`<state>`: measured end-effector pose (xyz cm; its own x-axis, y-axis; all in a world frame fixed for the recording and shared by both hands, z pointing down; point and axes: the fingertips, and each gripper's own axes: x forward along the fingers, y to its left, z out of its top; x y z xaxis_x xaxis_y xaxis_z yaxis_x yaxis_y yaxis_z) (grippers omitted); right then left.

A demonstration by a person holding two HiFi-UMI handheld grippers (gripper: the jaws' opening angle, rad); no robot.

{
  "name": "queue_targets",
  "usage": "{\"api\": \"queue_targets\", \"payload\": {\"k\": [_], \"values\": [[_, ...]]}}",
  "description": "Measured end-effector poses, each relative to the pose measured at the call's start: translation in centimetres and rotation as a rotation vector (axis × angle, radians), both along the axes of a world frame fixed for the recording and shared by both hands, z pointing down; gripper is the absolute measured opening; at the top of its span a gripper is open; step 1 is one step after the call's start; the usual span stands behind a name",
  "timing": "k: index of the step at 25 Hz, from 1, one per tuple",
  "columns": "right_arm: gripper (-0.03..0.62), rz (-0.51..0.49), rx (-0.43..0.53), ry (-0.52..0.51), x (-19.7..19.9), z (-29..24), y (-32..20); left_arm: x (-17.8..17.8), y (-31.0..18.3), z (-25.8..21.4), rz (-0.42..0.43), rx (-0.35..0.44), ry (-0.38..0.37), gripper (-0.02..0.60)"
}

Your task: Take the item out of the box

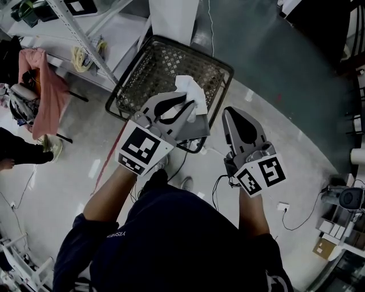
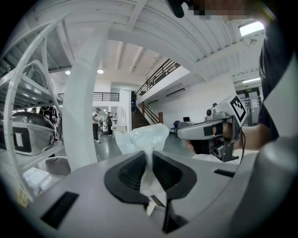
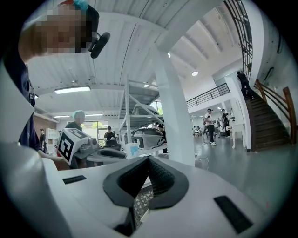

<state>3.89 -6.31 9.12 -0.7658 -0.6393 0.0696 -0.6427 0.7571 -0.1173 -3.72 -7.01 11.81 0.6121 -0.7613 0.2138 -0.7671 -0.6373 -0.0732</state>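
Down on the pale floor (image 1: 274, 85) sat the black wire basket (image 1: 149, 73), tucked against a metal shelf rack (image 1: 74, 28) with a coil of rope (image 1: 82, 57) on its lower shelf. A pink cloth (image 1: 43, 85) hung off to the left, and cables (image 1: 296, 211) trailed across the floor on the right. A white column (image 1: 174, 17) rose just behind the basket.

The left gripper (image 1: 191, 105) (image 2: 150, 155) hovered over the basket's near rim, its fingers pinching a crumpled white plastic bag (image 1: 191, 91) (image 2: 142, 139). The bag was up out of the basket, clear of the mesh. Its long axis ran along the line of the fingers. The narrow end was squeezed between them, and the loose end fanned out past the tips, pointing away from the person, over the basket.

The right gripper (image 1: 229, 112) (image 3: 148, 160) hung beside it, apart from the bag, with its fingers pressed together on nothing. Nothing stood between the bag and the open air above the basket.
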Motion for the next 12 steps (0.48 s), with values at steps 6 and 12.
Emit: {"api": "queue_targets", "payload": {"k": [6,12], "values": [[0.023,-0.007,-0.009,0.002,-0.07,0.32,-0.10,0.14,-0.17,0.06,-0.001,0.000,0.001,0.055],[0.023,-0.011,-0.015,0.004,0.05,0.58,0.09,0.56,-0.03,0.30,0.002,-0.002,-0.004,0.055]]}}
